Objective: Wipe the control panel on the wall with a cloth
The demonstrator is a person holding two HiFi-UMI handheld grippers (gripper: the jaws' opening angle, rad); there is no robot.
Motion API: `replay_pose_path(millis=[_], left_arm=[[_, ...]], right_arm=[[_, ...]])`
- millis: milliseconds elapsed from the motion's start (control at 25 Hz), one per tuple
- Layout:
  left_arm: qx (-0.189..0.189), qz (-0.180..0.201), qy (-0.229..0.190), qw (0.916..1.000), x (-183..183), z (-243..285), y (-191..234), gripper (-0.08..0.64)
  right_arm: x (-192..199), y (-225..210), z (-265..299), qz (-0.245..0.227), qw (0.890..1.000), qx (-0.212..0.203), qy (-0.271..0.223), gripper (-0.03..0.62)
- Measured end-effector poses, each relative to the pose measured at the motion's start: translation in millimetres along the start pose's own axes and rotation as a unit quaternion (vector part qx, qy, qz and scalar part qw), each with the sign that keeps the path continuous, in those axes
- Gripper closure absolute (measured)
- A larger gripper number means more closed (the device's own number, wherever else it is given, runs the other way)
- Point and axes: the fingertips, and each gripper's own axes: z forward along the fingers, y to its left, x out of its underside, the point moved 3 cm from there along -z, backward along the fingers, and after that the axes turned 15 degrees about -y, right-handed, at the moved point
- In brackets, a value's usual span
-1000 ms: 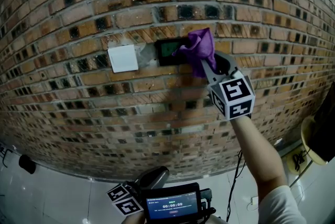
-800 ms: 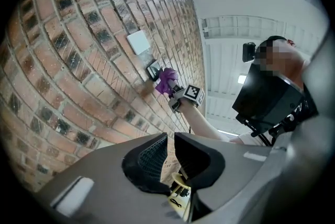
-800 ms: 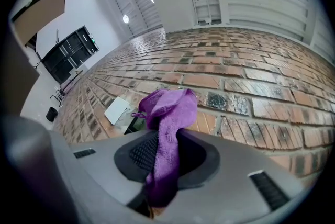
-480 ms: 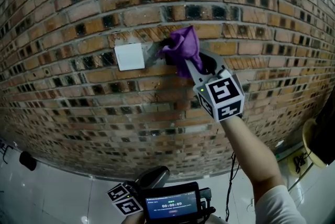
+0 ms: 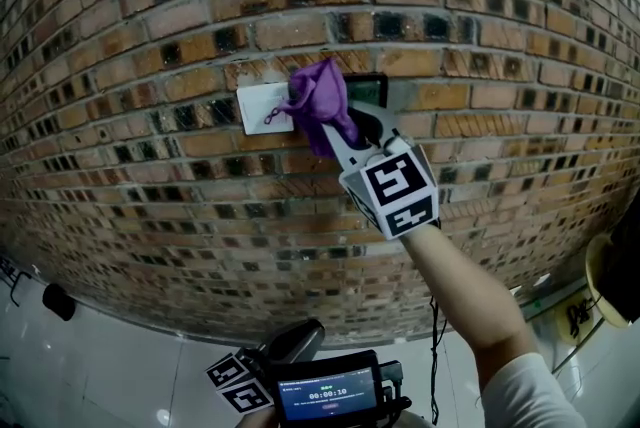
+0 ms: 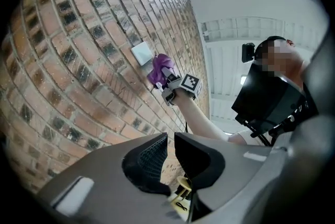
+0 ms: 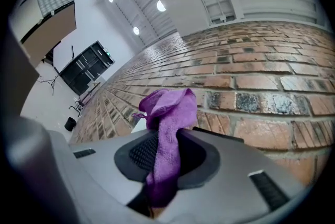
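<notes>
Cloth (image 5: pixel 318 101) at panel (image 5: pixel 370 88) edge (right gripper (image 5: pixel 335 131))

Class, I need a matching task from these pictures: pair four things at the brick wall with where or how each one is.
Things:
1. purple cloth
2. white wall plate
3. control panel
4. left gripper

States:
A. dark, on the wall just right of the cloth
B. empty, jaws slightly apart
C. clamped in the right gripper
D. partly behind the cloth, on its left

Pairs: 1-C, 2-D, 3-A, 4-B
</notes>
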Motion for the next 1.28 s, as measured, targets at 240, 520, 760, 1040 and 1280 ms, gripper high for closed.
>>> replay_pose_path(millis=[240,520,760,1040,1280], left_arm=[[-0.006,0.004,-0.006,1.0000,-4.9,-4.3,1.2,0.529],[-0.006,0.002,-0.009,0.9999,-5.5,-5.1,2.5,0.529],[-0.001,-0.003,-0.006,1.0000,-1.5,-2.0,1.7,0.529],[0.006,-0.007,0.000,1.0000,3.3,2.7,-1.8,0.529],[0.012,-0.011,0.004,0.9999,7.4,5.9,-3.1,0.529]], right_arm=[[9.3,18.5,15.8,0.007,1.000,-0.021,0.007,0.503],[25.1,14.9,16.4,0.013,0.999,-0.018,0.031,0.503],[25.6,1.9,9.4,0.001,0.999,-0.007,0.034,0.503],[23.2,-14.1,-3.0,-0.012,0.999,0.006,0.037,0.503],[22.8,-26.0,-13.4,-0.021,0.999,0.017,0.042,0.503]])
